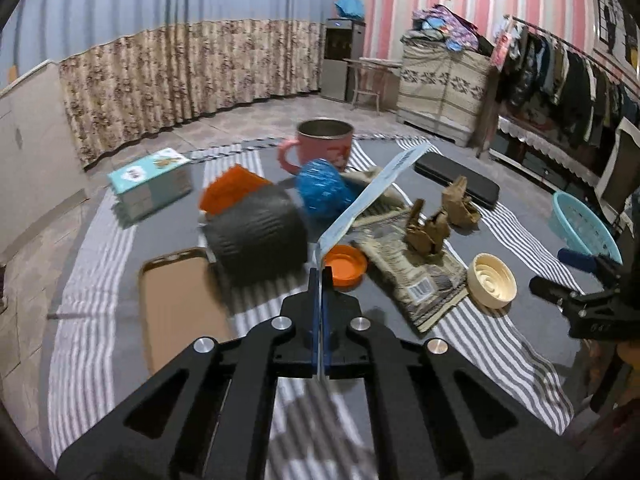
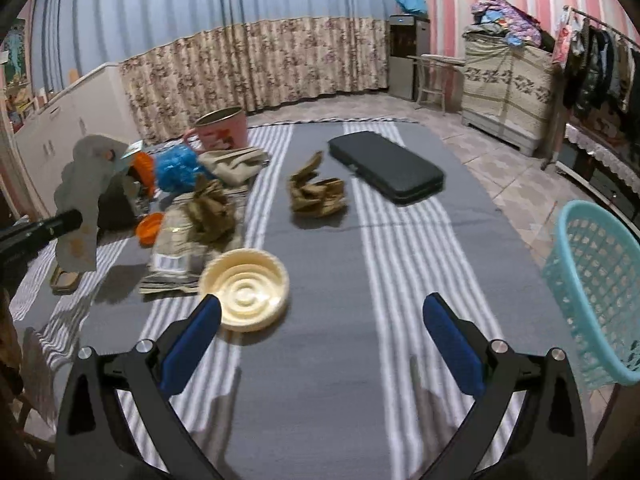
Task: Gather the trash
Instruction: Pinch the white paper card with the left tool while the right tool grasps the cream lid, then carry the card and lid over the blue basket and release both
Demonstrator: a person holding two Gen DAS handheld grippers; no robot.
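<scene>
Left gripper (image 1: 320, 276) is clamped tight on a flat paper sheet (image 1: 372, 192), held off the striped mat (image 2: 320, 360) and sticking up and forward – edge-on in its own camera, a grey flap (image 2: 80, 200) in the right view. Right gripper (image 2: 320, 320) hovers low over the mat with fingers spread wide, holding nothing; cream lid (image 2: 246, 290) sits just beside its left finger. Crumpled brown paper (image 2: 316, 192) lies mid-mat, another wad (image 2: 212, 210) on a newspaper (image 2: 176, 252). Teal basket (image 2: 596, 300) stands at the right edge – near the right gripper.
</scene>
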